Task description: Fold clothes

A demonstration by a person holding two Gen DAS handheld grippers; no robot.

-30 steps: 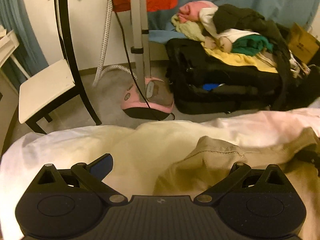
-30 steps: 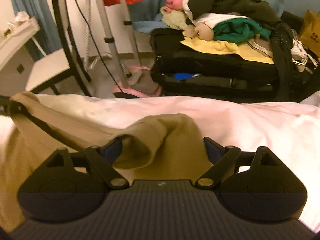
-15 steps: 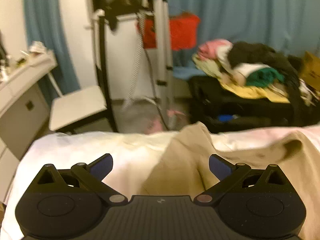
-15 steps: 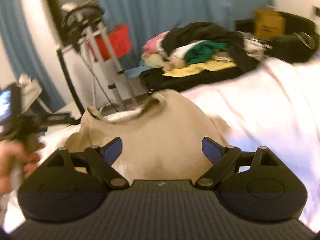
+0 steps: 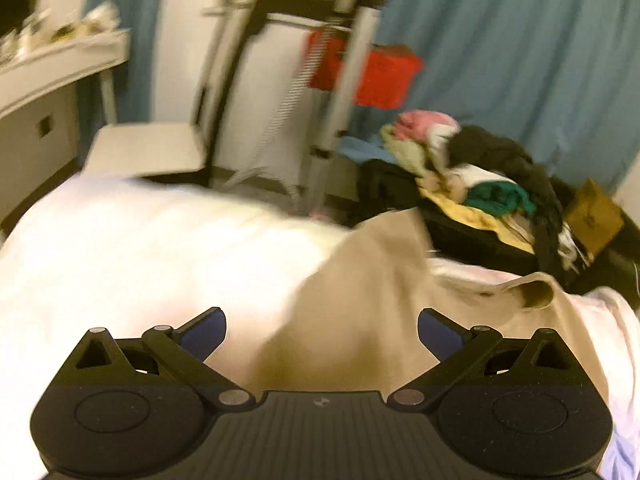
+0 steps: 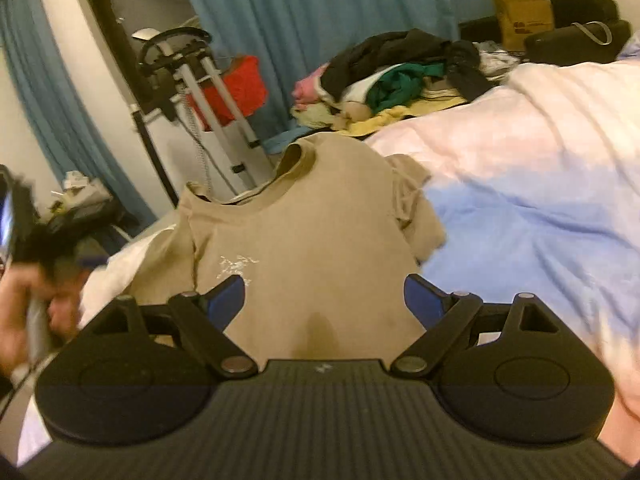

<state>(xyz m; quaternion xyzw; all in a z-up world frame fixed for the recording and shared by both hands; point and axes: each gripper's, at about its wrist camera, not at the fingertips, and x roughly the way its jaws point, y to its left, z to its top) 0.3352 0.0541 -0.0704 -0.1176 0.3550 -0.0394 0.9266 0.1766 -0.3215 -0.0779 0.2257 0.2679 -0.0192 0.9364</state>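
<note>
The right gripper (image 6: pixel 324 296) has its blue-padded jaws spread wide over a tan T-shirt (image 6: pixel 312 240), pinching nothing. The left gripper (image 5: pixel 322 334) is likewise spread wide and empty, with the shirt's edge below it. The shirt lies front-up on a white and pale-blue bedcover (image 6: pixel 540 184), collar toward the far edge. At the right view's left border a blurred hand (image 6: pixel 24 312) grips a handle. Beyond the bed are a pile of clothes (image 6: pixel 392 80), blue curtains (image 6: pixel 320 8) and a white chair (image 5: pixel 148 152).
</note>
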